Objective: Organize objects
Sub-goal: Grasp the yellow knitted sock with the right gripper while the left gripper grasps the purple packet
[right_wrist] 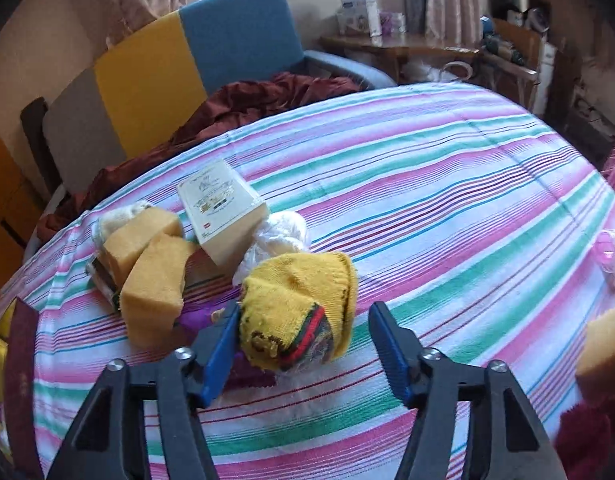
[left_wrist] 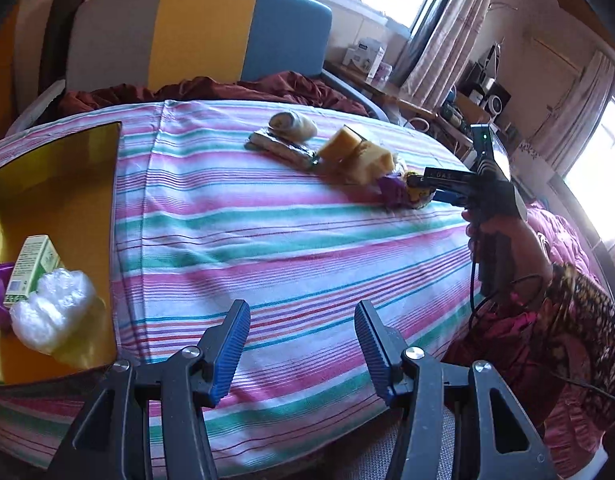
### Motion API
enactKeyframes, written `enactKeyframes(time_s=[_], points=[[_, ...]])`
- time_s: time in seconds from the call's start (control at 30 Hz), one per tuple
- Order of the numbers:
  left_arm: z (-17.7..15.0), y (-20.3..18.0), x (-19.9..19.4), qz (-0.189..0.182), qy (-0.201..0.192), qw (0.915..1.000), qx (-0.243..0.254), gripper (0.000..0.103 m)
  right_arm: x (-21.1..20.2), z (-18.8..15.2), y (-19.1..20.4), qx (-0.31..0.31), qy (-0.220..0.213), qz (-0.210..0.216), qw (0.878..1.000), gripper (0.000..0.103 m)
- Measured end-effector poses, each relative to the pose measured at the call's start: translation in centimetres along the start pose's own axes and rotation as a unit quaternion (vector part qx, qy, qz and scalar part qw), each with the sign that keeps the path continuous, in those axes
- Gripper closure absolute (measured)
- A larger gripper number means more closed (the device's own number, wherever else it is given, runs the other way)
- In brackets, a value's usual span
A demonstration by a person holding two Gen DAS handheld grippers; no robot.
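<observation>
A pile of objects lies on the striped table: a rolled yellow sock, two yellow sponges, a cream box, a white plastic bag and a purple wrapper. My right gripper is open with the yellow sock between its fingers; it shows in the left wrist view at the pile. My left gripper is open and empty above the table, next to a gold tray holding a green-white box and a white plastic wad.
A striped cloth covers the table. A chair with grey, yellow and blue back and a maroon cloth stands behind. A sponge and a clear pink item lie at the right edge. A cluttered shelf stands by the window.
</observation>
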State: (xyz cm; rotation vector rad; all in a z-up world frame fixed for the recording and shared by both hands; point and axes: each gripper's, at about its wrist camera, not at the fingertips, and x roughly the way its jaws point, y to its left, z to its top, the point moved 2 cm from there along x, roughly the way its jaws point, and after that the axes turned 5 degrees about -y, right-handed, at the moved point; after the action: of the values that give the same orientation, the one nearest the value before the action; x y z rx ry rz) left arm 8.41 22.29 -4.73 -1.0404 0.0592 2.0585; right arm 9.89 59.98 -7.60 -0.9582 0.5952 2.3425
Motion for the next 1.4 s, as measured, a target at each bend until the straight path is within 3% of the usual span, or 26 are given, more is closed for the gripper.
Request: enactKeyframes(time_s=[0.27, 0.43, 0.6, 0.77, 0.9, 1.17, 1.4], points=[[0.4, -2.1, 2.1, -0.004, 0.021, 0.9995, 0.023, 0.048, -1.0, 0.0, 0.8, -0.085, 0.028, 0.02, 0.996, 0.067], [1.5, -4.0, 3.8, -0.022, 0.025, 0.9988, 0.035, 0.048, -1.6, 0.6, -1.5, -0.095, 0.03, 0.007, 0.995, 0.067], [3.1, -6.2, 7.1, -0.045, 0.038, 0.9978, 0.031, 0.048, -1.6, 1.4, -5.1, -0.029, 0.027, 0.007, 0.999, 0.068], [5.0, -8.9, 11.9, -0.062, 0.062, 0.9961, 0.008, 0.047, -2.2, 1.6, -5.5, -0.044, 0.017, -0.052, 0.998, 0.067], [6.5, -11.6, 15.4, -0.065, 0.066, 0.9956, 0.01, 0.044, -1.6, 1.2, -5.8, -0.037, 0.033, -0.055, 0.997, 0.067], [8.3, -13.4, 20.9, -0.029, 0.073, 0.9967, -0.019, 0.044, -1.7, 1.2, -5.6, -0.035, 0.038, -0.053, 0.997, 0.067], [9.9, -13.5, 22.9, 0.008, 0.044, 0.999, -0.007, 0.044, -1.5, 1.5, -6.2, -0.012, 0.043, -0.041, 0.998, 0.067]])
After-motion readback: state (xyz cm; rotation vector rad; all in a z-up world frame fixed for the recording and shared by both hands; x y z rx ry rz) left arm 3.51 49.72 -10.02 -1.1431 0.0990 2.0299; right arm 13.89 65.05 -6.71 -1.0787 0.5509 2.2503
